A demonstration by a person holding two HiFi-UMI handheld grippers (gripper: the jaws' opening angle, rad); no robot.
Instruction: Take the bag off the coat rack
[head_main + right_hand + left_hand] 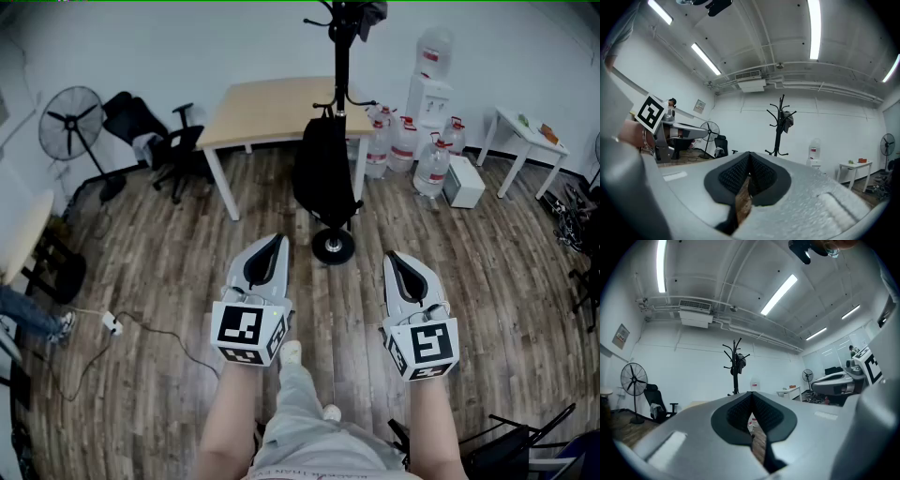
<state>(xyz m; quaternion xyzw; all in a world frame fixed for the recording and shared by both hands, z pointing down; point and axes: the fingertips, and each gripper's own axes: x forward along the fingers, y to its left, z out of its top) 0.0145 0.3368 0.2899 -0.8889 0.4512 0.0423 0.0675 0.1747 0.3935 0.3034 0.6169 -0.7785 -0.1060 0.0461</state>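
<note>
A black bag [323,173] hangs low on the black coat rack [341,66], just above the rack's round base [333,246], in front of me in the head view. My left gripper [278,241] and right gripper [393,255] are held side by side short of the rack, both shut and empty. The left gripper view shows the shut left gripper [751,398] pointing at the rack [736,369], which has a dark item on its upper hooks. The right gripper view shows the shut right gripper [749,158] and the rack [779,126]. In both gripper views the bag is hidden behind the jaws.
A wooden table [272,108] stands right behind the rack. Several water bottles [403,141], a water dispenser [431,89] and a white box [462,180] sit to the right. A fan [70,122] and office chair [159,141] are at left; a cable with power strip [112,323] lies on the floor.
</note>
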